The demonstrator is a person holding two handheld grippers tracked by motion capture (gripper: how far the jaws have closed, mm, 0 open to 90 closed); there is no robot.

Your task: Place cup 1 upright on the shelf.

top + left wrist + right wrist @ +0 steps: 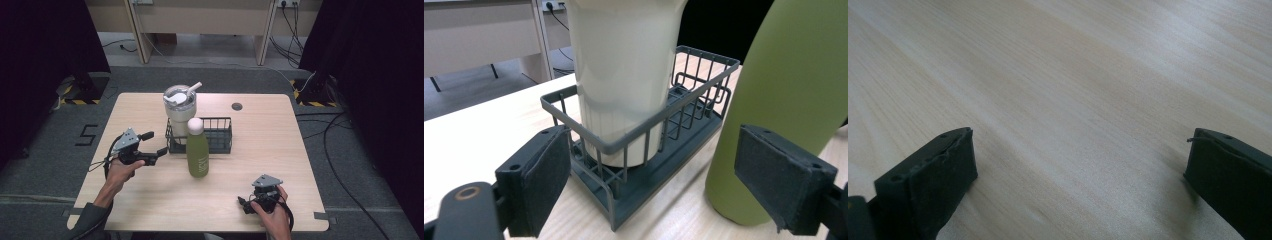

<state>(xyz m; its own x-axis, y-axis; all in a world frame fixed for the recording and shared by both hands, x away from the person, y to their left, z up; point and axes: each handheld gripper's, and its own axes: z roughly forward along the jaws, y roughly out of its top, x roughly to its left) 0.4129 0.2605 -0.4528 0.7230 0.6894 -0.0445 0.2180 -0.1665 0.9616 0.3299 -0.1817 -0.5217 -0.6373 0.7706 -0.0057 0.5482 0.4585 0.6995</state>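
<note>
High view: wooden table with a dark wire basket near its centre. In the basket's left end stands a cream tumbler, upright, lid on, with a white straw sticking out; the right part of the basket holds nothing. A green bottle with a white cap stands upright on the table, just in front of the basket, touching or nearly touching its front rail. Pale lettering runs down the bottle, too small to read. Left gripper is held above the table just left of the basket, jaws spread wide, nothing in them. Right gripper sits low near the front right edge, well apart from bottle and basket; jaw gap can't be told here.

Left gripper view: jaws wide apart, empty. Between them the basket corner, with the tumbler inside it, base on the basket floor. Bottle at right, on the table beside the basket. No label visible.

Right gripper view: jaws wide apart, nothing held, bare table between them.
</note>
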